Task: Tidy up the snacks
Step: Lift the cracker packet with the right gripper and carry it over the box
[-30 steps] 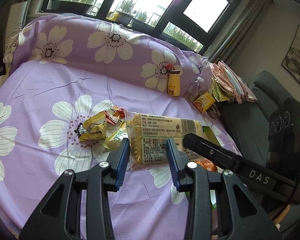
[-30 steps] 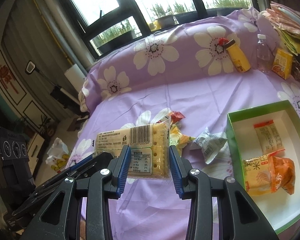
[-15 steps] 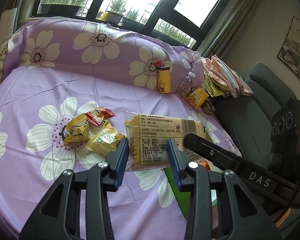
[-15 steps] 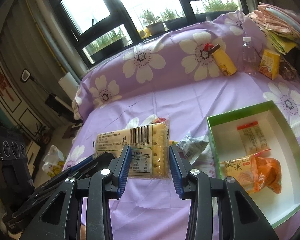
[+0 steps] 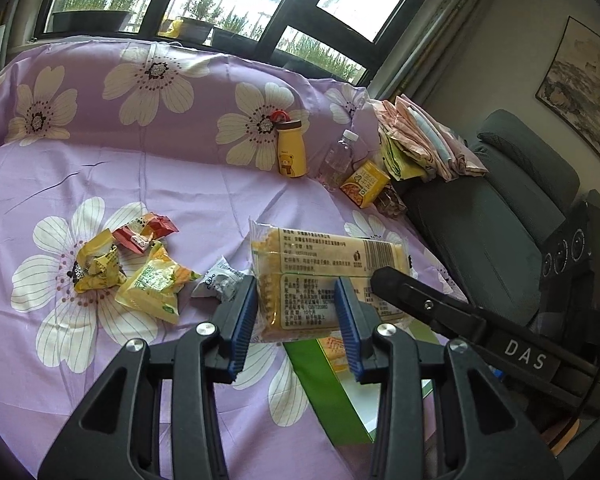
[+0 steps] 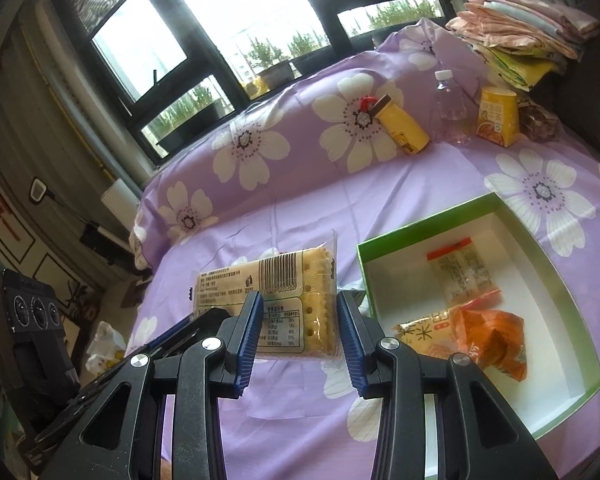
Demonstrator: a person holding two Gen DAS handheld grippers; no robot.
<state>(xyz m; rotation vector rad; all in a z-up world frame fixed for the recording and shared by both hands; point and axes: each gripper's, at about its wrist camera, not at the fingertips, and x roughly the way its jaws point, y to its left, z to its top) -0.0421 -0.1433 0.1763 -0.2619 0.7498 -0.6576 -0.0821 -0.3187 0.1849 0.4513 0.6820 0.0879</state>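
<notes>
A long clear pack of yellow crackers [image 5: 324, 276] is held in the air between both grippers. My left gripper [image 5: 296, 320] is shut on one end of it. My right gripper [image 6: 298, 332] is shut on the other end [image 6: 276, 300]. The pack hangs over the left edge of a green box with a white inside [image 6: 572, 280], which holds a clear cracker packet [image 6: 464, 276] and an orange packet [image 6: 488, 340]. The box's green wall [image 5: 320, 392] shows under the pack in the left wrist view.
Loose snacks lie on the purple flowered cloth: two yellow packets [image 5: 96, 268] [image 5: 156, 284], a red one [image 5: 144, 232], a white one [image 5: 220, 280]. At the back stand a yellow bottle [image 5: 292, 148], a water bottle [image 5: 338, 160], an orange carton [image 5: 364, 184] and folded cloths [image 5: 424, 140].
Both grippers have carried the cracker pack up and to the right, from above the loose snacks toward the green box. The white packet now shows on the cloth.
</notes>
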